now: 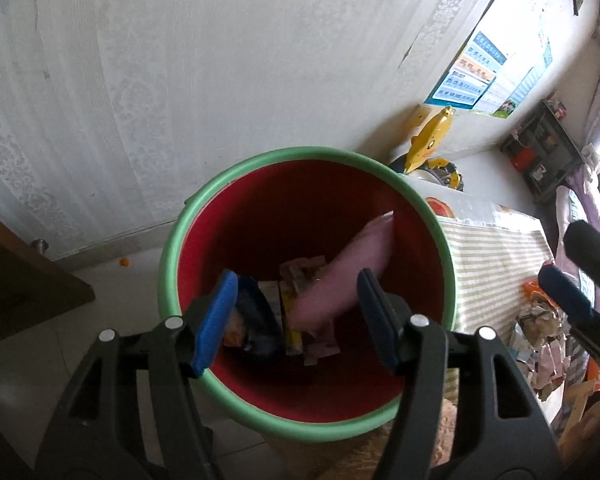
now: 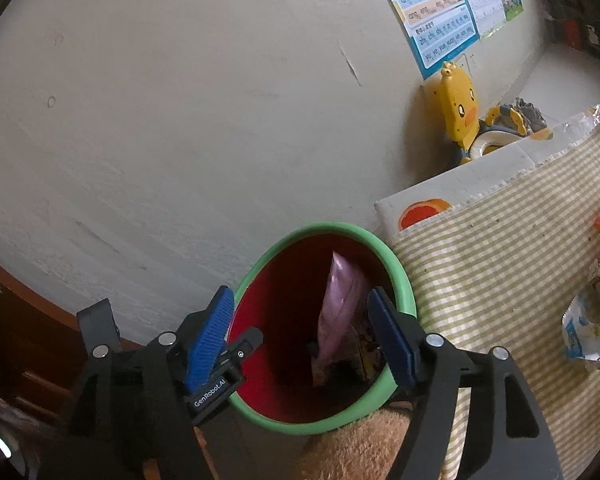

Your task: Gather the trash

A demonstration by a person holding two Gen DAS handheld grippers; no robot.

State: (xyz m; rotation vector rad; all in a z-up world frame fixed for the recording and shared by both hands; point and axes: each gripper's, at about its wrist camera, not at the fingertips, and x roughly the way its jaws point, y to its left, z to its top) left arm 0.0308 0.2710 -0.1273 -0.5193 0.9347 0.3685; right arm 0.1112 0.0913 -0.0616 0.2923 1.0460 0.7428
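A red bucket with a green rim (image 1: 168, 248) stands on the floor beside the table. Inside lie a pink pouch (image 1: 352, 264) leaning on the wall and several wrappers (image 1: 288, 292). My left gripper (image 1: 296, 320) is open and empty right above the bucket's mouth. In the right wrist view the same bucket's rim (image 2: 404, 280) and pink pouch (image 2: 340, 300) show. My right gripper (image 2: 304, 336) is open and empty above the bucket. More crumpled wrappers (image 1: 540, 328) lie on the striped tablecloth, also in the right wrist view (image 2: 588, 332).
The table with a green-striped cloth (image 2: 500, 248) stands right of the bucket. A yellow duck toy (image 2: 460, 108) leans on the wall behind it. A dark wooden cabinet (image 1: 16, 280) is at the left. A fuzzy tan cushion (image 2: 356, 444) lies below the bucket.
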